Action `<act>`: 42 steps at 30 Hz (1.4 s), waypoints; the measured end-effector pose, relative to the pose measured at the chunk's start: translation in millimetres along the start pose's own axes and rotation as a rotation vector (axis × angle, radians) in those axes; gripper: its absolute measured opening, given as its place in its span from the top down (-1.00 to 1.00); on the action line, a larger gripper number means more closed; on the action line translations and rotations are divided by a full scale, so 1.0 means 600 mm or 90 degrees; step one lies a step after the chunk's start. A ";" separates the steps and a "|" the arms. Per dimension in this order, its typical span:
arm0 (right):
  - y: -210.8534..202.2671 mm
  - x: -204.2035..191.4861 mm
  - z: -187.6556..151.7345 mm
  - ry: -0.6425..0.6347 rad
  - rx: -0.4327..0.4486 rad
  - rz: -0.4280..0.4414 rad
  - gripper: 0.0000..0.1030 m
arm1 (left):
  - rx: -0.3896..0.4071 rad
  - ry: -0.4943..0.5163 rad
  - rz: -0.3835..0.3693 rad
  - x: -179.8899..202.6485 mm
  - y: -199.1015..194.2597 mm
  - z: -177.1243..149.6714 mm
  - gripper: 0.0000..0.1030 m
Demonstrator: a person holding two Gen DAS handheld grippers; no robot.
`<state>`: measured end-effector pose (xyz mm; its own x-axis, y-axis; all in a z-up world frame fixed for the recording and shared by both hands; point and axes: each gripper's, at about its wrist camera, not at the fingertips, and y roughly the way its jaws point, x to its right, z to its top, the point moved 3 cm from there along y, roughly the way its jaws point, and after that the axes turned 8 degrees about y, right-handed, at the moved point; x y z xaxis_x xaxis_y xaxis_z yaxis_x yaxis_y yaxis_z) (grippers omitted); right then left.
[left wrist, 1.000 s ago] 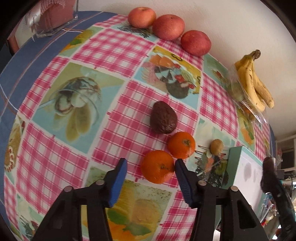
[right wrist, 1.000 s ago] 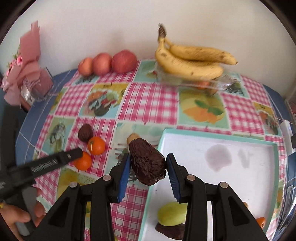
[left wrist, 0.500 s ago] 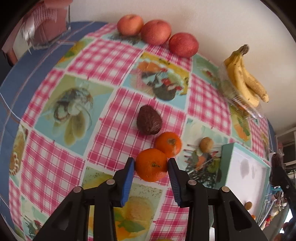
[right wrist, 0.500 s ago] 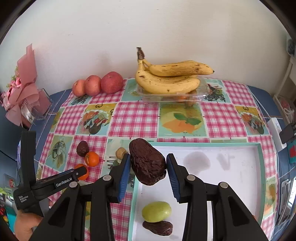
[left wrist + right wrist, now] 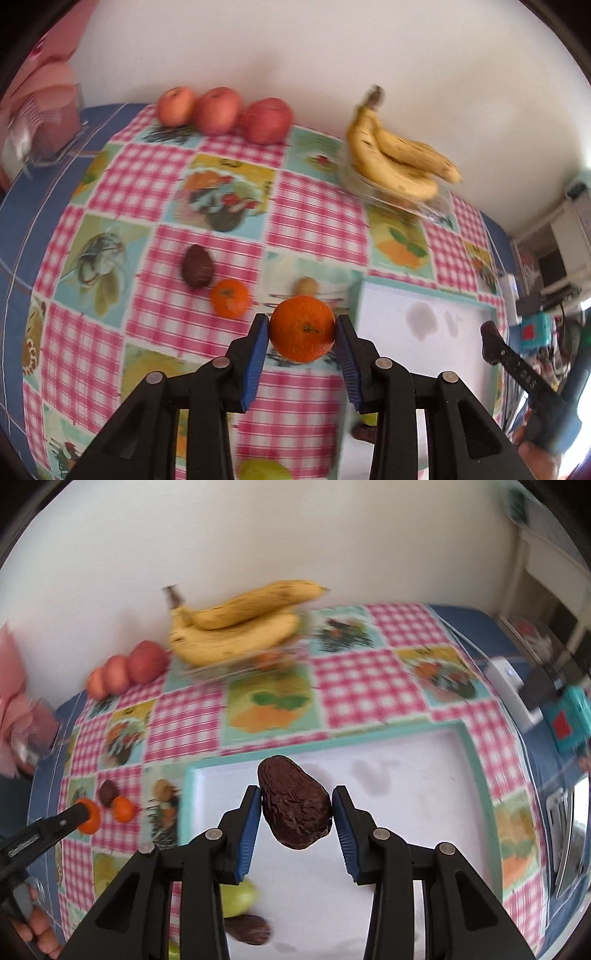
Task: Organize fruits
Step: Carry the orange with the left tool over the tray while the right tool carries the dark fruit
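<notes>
My left gripper [image 5: 301, 338] is shut on an orange mandarin [image 5: 302, 329] and holds it above the tablecloth, left of the white tray [image 5: 461, 354]. My right gripper [image 5: 295, 814] is shut on a dark wrinkled avocado [image 5: 293, 808] and holds it over the white tray [image 5: 424, 775]. A second mandarin [image 5: 229, 298], a dark avocado [image 5: 197, 266] and a small brown fruit [image 5: 306, 285] lie on the cloth. A green fruit [image 5: 238, 899] and a dark fruit [image 5: 248, 928] lie in the tray's near left corner.
Three red apples [image 5: 221, 110] line the wall at the back. Bananas [image 5: 395, 158] rest on a clear plastic box [image 5: 402, 203]. A pink tissue holder [image 5: 48, 122] stands at the far left. Electronics [image 5: 524, 686] sit by the table's right edge.
My left gripper closed on the near mandarin and lifted it up and right toward the tray. My right gripper carried the avocado farther over the tray.
</notes>
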<state>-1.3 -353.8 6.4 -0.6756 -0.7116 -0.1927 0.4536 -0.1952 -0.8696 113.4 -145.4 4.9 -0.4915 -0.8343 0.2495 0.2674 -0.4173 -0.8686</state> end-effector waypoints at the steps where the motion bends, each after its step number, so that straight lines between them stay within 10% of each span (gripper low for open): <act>1: 0.002 0.021 0.003 0.016 0.000 -0.015 0.20 | -0.004 0.014 -0.004 0.017 0.004 -0.001 0.24; 15: -0.017 0.133 0.023 0.099 0.017 -0.052 0.20 | -0.050 0.149 -0.004 0.160 0.049 -0.036 0.24; 42: 0.033 0.154 0.022 0.120 -0.014 -0.023 0.20 | -0.087 0.156 0.028 0.198 0.150 -0.041 0.24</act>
<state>-47.1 -432.4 -22.3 -0.7888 -0.5653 -0.2414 0.4158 -0.2014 -0.8869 58.7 -273.0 -54.3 -0.6719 -0.7318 0.1141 0.1869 -0.3166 -0.9300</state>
